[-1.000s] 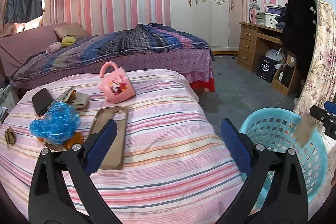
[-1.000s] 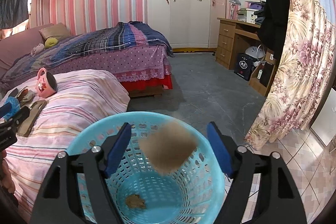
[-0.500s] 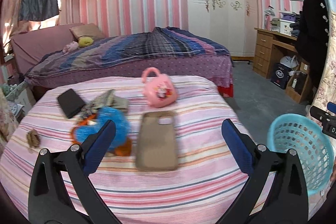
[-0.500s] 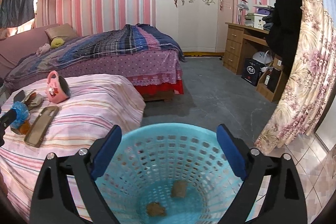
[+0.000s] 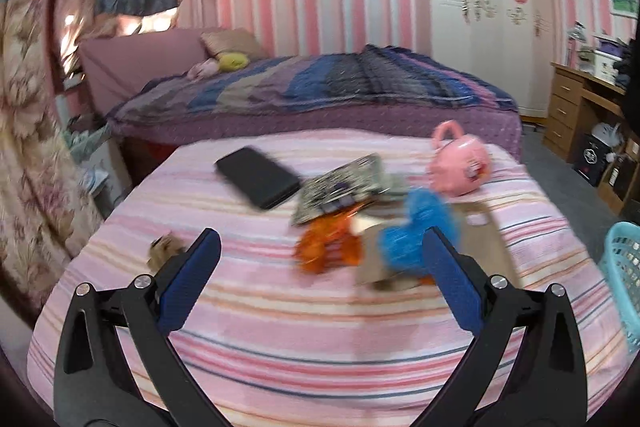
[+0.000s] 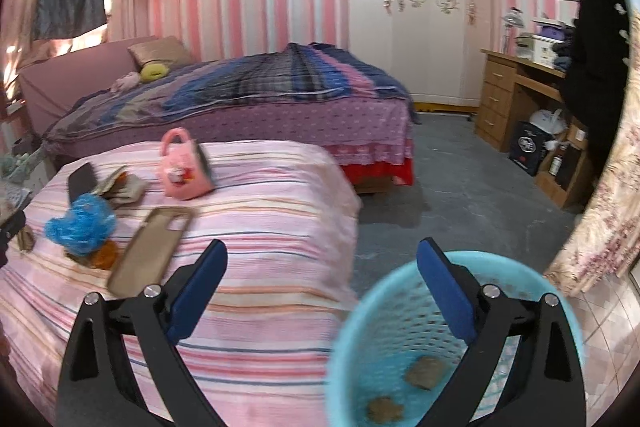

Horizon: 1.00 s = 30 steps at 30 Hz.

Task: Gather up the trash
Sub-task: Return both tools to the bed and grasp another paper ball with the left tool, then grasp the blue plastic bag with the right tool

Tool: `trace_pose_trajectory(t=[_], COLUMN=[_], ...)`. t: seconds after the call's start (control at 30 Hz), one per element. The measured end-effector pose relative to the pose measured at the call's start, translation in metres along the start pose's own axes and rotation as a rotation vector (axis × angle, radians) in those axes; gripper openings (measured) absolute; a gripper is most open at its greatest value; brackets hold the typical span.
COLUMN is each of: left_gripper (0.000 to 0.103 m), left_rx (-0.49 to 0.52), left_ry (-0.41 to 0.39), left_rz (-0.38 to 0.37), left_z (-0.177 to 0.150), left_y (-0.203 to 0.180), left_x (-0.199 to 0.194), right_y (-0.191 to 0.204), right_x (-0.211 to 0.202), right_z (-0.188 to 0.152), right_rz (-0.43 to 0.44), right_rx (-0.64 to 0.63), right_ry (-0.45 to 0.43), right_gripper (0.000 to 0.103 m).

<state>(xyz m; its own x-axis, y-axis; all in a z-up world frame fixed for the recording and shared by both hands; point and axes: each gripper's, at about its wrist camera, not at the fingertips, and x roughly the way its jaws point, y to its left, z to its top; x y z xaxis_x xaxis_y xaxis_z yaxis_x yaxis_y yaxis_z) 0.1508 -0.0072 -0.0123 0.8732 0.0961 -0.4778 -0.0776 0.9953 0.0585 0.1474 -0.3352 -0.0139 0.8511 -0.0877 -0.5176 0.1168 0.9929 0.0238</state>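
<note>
A light blue mesh basket stands on the floor beside the striped bed; two brown crumpled scraps lie at its bottom. Its rim also shows at the right edge of the left wrist view. My right gripper is open and empty, over the basket's left rim and the bed edge. My left gripper is open and empty above the striped bed. A small brown crumpled scrap lies on the bed just beyond the left finger. A blue crumpled bag and an orange piece lie ahead.
On the bed lie a black phone, a patterned pouch, a pink mug and a tan phone case. A larger bed stands behind. A wooden desk and a floral curtain are to the right.
The brown scrap fell from my right gripper into the basket. My right gripper then swung left toward the bed. My left gripper swung left across the bed toward the small brown scrap.
</note>
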Motion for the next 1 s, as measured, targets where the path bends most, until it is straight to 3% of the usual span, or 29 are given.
trace_pose_trajectory(t=[0.33, 0.6, 0.83, 0.9, 0.97, 1.0], left_gripper=[0.097, 0.093, 0.075, 0.064, 0.043, 0.040], left_rx=[-0.011, -0.134, -0.117, -0.105, -0.090, -0.088], left_ry=[0.076, 0.165, 0.237, 0.252, 0.271, 0.271], left_rz=[0.126, 0.125, 0.097, 0.080, 0.065, 0.074], left_z=[-0.017, -0.020, -0.022, -0.022, -0.022, -0.022], left_y=[0.085, 0.149, 0.157, 0.153, 0.149, 0.149], left_x=[0.038, 0.076, 0.104, 0.110, 0.115, 0.115], right_y=[0.100, 0.144, 0.148, 0.148, 0.150, 0.151], right_x=[0.017, 0.031, 0.049, 0.052, 0.052, 0.050], right_z=[-0.005, 0.005, -0.003, -0.003, -0.004, -0.004], right_rz=[0.099, 0.123, 0.122, 0.117, 0.120, 0.125], right_rx=[-0.171, -0.214, -0.215, -0.225, -0.231, -0.235], right_ry=[0.028, 0.031, 0.070, 0.078, 0.078, 0.076], right_gripper=[0.094, 0.094, 0.094, 0.093, 0.093, 0.093])
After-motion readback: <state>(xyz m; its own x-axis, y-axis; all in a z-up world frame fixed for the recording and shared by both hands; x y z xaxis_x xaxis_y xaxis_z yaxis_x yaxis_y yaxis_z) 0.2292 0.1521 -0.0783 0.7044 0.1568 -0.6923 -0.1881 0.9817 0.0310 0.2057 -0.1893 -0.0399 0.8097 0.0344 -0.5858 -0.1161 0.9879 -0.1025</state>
